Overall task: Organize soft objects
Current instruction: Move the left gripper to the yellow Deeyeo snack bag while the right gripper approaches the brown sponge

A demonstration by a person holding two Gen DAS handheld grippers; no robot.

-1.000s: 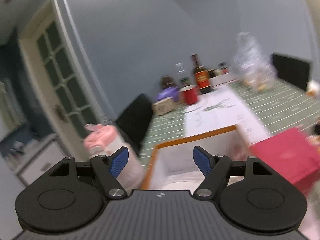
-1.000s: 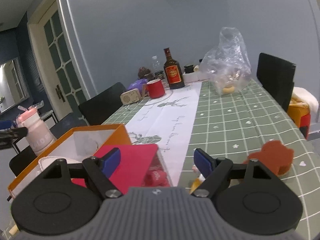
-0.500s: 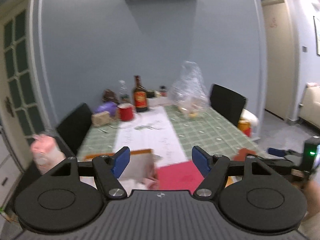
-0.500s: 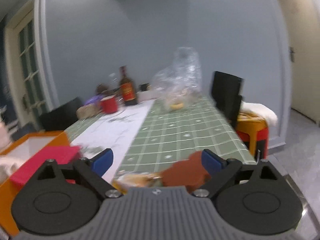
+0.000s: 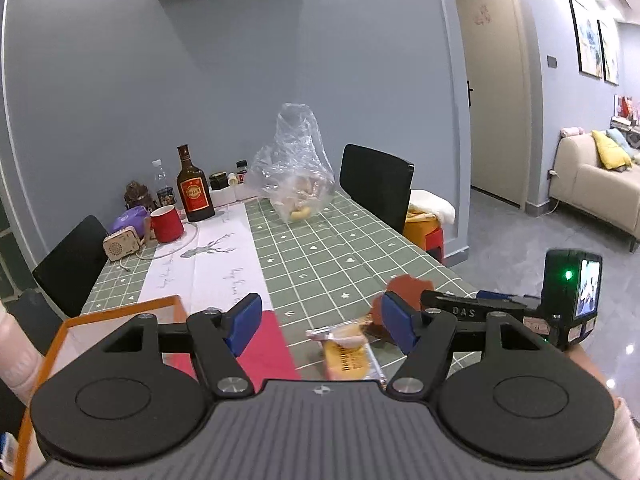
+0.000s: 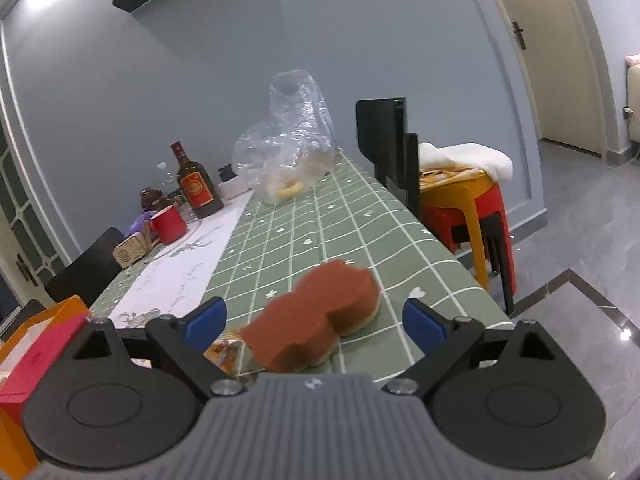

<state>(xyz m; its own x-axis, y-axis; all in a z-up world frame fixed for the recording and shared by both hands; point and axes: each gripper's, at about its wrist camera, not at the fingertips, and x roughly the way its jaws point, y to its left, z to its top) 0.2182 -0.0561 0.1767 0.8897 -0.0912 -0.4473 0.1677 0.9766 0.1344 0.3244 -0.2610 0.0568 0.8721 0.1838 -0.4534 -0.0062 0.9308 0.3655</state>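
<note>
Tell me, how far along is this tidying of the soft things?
Barely started, it seems. Done: nothing that I can see. In hand: nothing; the right gripper stands open around the brown sponge, not squeezing it. Left: sponge and yellow snack packet still lie on the table beside the orange box.

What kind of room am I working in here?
Most likely a home dining area open to a living room: a dining table with a green checked cloth, black dining chairs at its sides, a liquor bottle and a red mug on it, and a sofa beyond.
</note>
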